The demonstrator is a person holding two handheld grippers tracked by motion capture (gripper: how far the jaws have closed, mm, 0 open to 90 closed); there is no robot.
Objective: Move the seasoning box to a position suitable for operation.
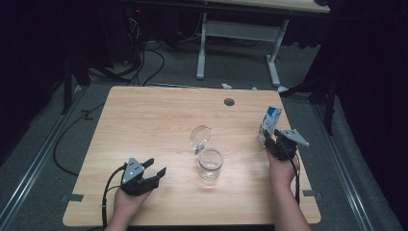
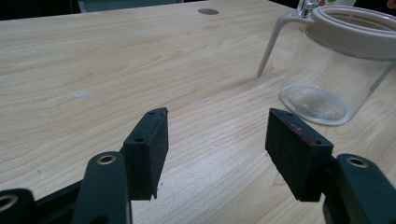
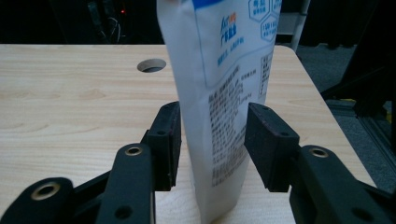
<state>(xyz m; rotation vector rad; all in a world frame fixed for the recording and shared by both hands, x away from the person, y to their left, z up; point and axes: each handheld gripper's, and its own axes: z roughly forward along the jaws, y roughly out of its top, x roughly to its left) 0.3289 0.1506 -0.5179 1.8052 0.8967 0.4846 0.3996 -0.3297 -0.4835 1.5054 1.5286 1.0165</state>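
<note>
The right tool (image 3: 212, 140) straddles a white pouch (image 3: 224, 93) standing upright near the surface's (image 1: 144, 125) right edge — pads at both sides, whether they press I cannot tell. Close squarely at mid-height so it doesn't buckle. The left tool (image 2: 217, 144) rests open and empty beside the open glass jar (image 1: 210, 164).

A wooden table (image 1: 144, 120) stands on grey carpet, with a round cable hole (image 1: 229, 102) near its far edge. Near the middle sits a clear glass jar (image 1: 210, 164), its hinged lid (image 1: 199, 136) tipped open behind it. At the right, the right gripper (image 1: 271, 140) reaches up against a white and blue pouch (image 1: 270, 123) standing upright. At the near left, the left gripper (image 1: 155, 169) rests low over the wood, jaws apart, pointing toward the jar, well apart from it.
</note>
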